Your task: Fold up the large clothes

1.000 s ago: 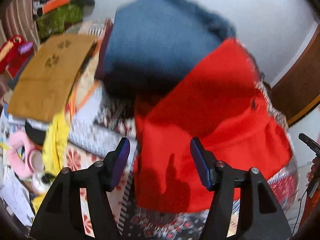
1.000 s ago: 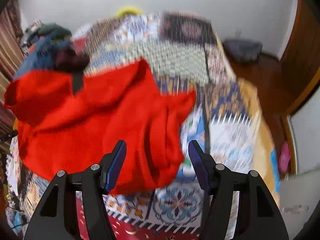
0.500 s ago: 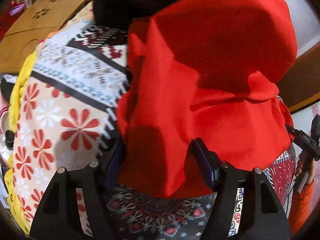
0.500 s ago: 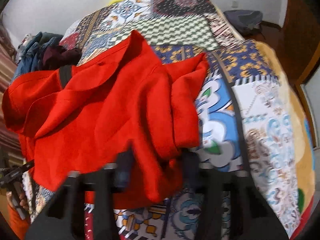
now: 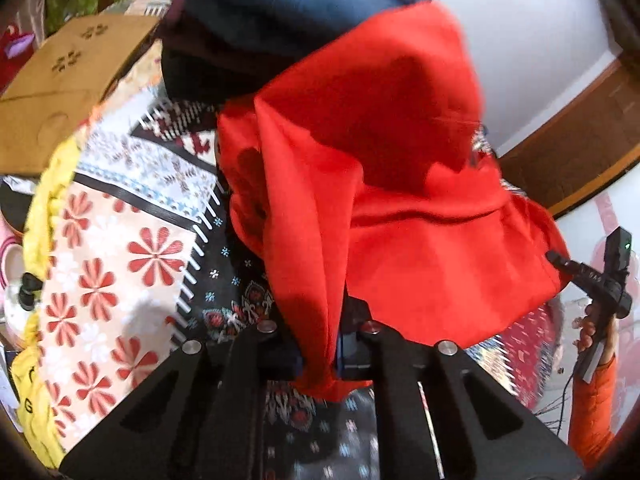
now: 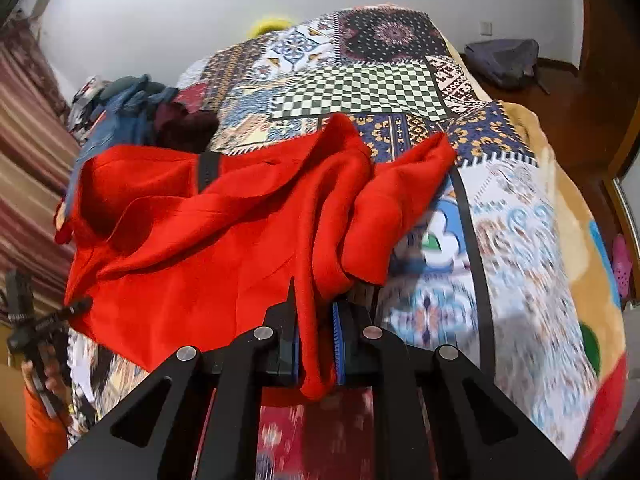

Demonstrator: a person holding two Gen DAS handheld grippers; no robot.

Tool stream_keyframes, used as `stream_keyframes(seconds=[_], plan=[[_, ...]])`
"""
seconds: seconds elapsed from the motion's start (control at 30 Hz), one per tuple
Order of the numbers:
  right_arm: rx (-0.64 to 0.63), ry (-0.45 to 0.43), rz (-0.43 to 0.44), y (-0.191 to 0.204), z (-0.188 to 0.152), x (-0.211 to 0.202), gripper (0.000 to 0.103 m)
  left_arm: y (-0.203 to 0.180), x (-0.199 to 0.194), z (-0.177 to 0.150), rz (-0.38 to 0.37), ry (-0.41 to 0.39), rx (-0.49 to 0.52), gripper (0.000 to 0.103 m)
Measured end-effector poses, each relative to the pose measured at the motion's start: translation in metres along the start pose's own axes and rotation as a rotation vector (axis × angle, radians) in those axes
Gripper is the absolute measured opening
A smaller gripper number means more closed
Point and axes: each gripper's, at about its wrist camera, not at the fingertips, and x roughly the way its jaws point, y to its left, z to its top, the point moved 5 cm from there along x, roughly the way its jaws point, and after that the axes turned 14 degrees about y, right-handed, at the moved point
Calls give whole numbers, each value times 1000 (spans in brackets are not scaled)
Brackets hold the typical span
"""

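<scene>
A large red garment [image 5: 400,200] lies crumpled on a patchwork quilt [image 5: 120,248]. In the left wrist view my left gripper [image 5: 318,344] has its jaws closing, and its pads press on a hanging fold at the garment's near left edge. In the right wrist view the same red garment [image 6: 220,232] spreads to the left over the quilt [image 6: 360,92]. There my right gripper [image 6: 316,332] is also closing, with its blue pads pinching a narrow fold of the red cloth at the near edge.
A pile of blue and dark clothes [image 5: 280,12] sits behind the red garment, seen again as a clothes pile [image 6: 132,108] at the far left of the bed. A brown cardboard box [image 5: 68,80] lies to the left. A hand in an orange sleeve [image 5: 592,400] shows at the right.
Both grippers moved in over the garment's near edge and went from wide open to closed on folds of the red cloth. The cloth now hangs bunched between each pair of pads.
</scene>
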Motion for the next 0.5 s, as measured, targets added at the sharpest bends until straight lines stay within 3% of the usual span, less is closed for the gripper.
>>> stream_keyframes(seconds=[0.23,0.4,0.5], plan=[[5,-22,20,-6,-57,-22,11,11,-36,-30,17,-19,45,9],[23,-17,6,-12,-84,-19,11,22,-23,-70,29,36,30,9],[14,-30,-39,-13,-86,-25,17,29,-3,-83,44,89,19,13]])
